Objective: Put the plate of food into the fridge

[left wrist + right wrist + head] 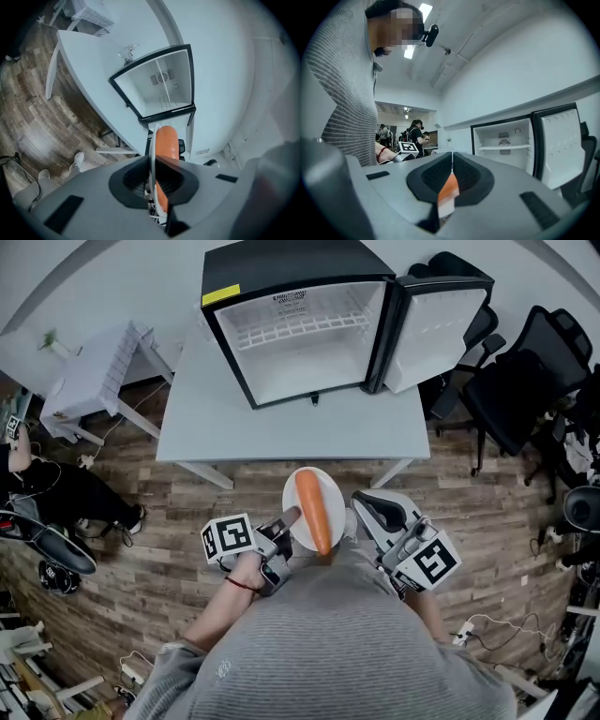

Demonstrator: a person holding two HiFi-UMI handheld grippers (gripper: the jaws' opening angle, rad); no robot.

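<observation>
step: carry, plate [292, 507] with carrot [314, 512] held short of open fridge [300, 338] | left claw [291, 517], right claw [353, 519]: each pinched on plate rim | next: keep level, cross tabletop [281, 432], slide in

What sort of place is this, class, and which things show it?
Probably an office or lab workroom, not a home kitchen: the open mini fridge sits on a plain pale table, and black office chairs stand beside it.

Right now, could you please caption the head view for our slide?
Left gripper and right gripper hold a plate with a carrot before the open fridge on the table.
</observation>
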